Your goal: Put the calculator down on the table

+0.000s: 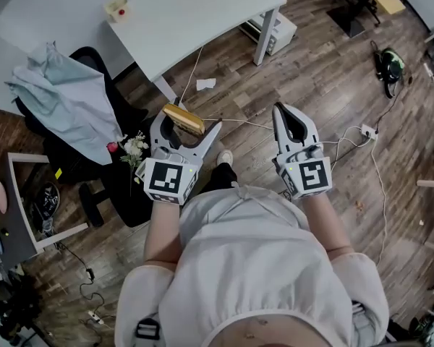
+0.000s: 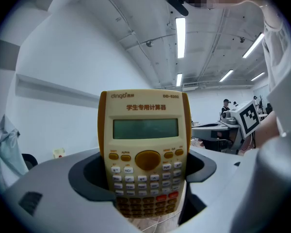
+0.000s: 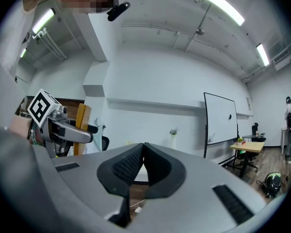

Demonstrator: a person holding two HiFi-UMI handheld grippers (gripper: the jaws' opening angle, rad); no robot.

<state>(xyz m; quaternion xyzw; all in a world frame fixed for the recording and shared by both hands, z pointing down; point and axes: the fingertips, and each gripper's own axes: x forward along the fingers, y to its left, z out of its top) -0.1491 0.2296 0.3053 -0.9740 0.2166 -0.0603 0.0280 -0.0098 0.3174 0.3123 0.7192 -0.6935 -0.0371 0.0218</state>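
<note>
A yellow calculator (image 1: 184, 119) with a grey screen and cream keys stands upright between the jaws of my left gripper (image 1: 185, 124), which is shut on it; in the left gripper view the calculator (image 2: 144, 152) fills the middle, its lower keys gripped. My right gripper (image 1: 283, 113) hangs to the right over the wooden floor, its jaws shut with nothing between them; in its own view the right gripper's (image 3: 141, 149) dark ribbed pads (image 3: 124, 166) meet at the tips. The white table (image 1: 195, 11) lies ahead, beyond both grippers.
A small box with a red dot (image 1: 117, 8) sits on the table's left corner. A black chair draped with a pale cloth (image 1: 65, 100) stands at the left, flowers (image 1: 134, 149) beside it. Cables (image 1: 362, 139) and a white box (image 1: 273, 31) lie on the floor.
</note>
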